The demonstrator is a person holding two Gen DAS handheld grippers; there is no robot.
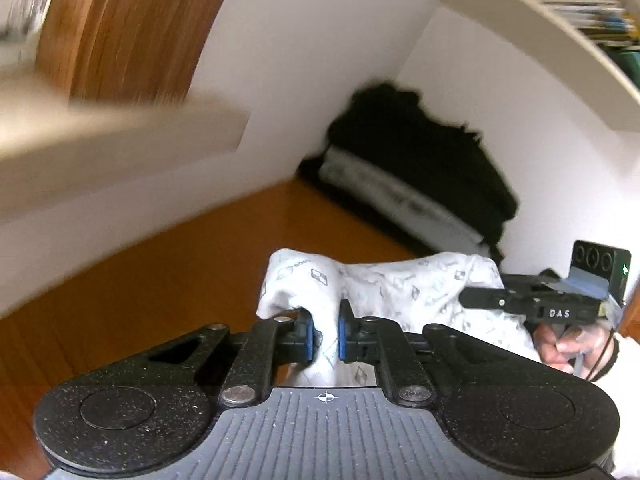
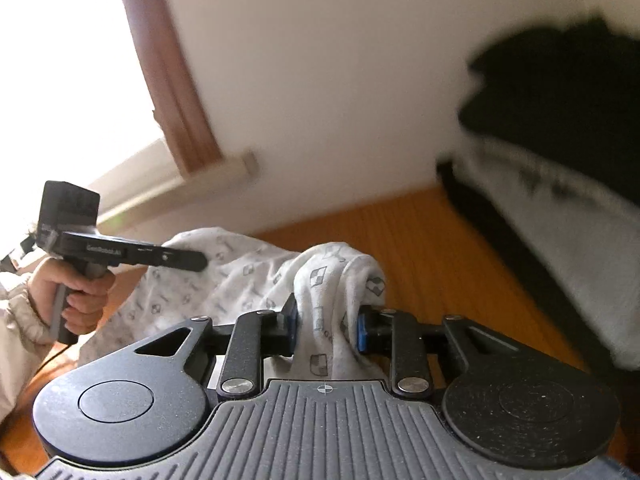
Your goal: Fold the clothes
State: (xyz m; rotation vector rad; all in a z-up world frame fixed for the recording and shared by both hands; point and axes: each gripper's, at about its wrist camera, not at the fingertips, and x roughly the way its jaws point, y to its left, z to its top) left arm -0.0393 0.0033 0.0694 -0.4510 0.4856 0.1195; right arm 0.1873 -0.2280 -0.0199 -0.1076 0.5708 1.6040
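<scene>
Printed white garment (image 1: 384, 292) bunched, left claw (image 1: 325, 338) and right claw (image 2: 327, 326) each clenching it, background pile (image 1: 420, 168) blurred.

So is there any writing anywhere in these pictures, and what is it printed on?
"DAS": white letters on the side of the right gripper, seen from the left wrist camera.
White lettering on the side of the left gripper, seen from the right wrist camera: too blurred to read for sure.
Small grey printed marks on the white patterned garment: too small to read.
Spines on the shelf: blurred, unreadable.
</scene>
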